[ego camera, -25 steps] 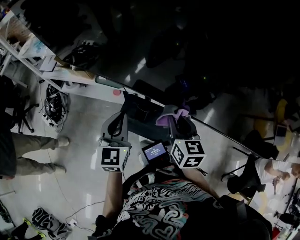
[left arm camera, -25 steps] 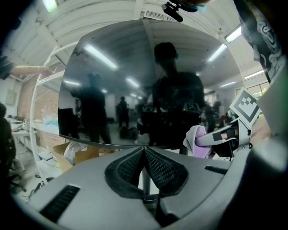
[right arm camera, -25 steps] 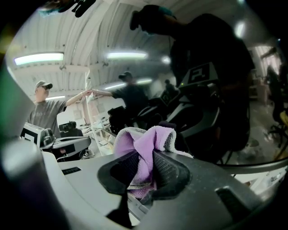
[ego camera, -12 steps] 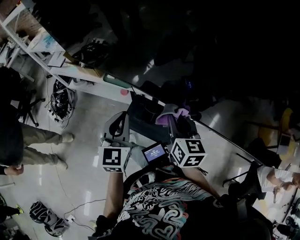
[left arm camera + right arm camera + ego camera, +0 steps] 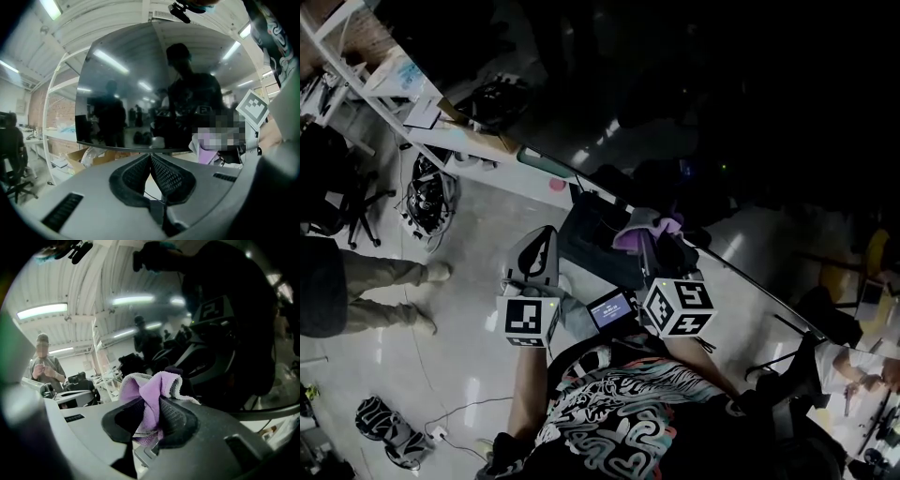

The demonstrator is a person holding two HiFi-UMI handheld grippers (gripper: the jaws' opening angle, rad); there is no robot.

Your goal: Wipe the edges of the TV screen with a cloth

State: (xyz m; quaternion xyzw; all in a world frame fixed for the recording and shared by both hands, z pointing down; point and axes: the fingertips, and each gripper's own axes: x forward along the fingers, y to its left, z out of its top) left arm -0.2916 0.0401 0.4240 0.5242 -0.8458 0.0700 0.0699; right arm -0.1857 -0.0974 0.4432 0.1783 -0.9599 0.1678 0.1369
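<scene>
The TV screen (image 5: 694, 103) is a large dark glossy panel filling the upper right of the head view; its lower edge (image 5: 581, 183) runs diagonally. In the left gripper view the TV screen (image 5: 154, 93) stands ahead, full of reflections. My right gripper (image 5: 652, 234) is shut on a purple cloth (image 5: 647, 228) held close to the screen's lower edge. In the right gripper view the purple cloth (image 5: 152, 394) bunches out between the jaws of the right gripper (image 5: 149, 420). My left gripper (image 5: 536, 255) sits left of it, and the left gripper (image 5: 150, 161) has its pads pressed together with nothing between them.
A white shelf rack (image 5: 370, 80) with papers and boxes stands at upper left, cables (image 5: 427, 202) heaped below it. A person's legs (image 5: 375, 281) stand at left on the shiny floor. Another person (image 5: 862, 361) sits at the lower right. A cardboard box (image 5: 79, 157) lies under the screen.
The view has shifted slightly; the rack and the screen's edge sit a little further right and down. Both grippers keep the same pose. The person at left has stepped partly out of frame.
</scene>
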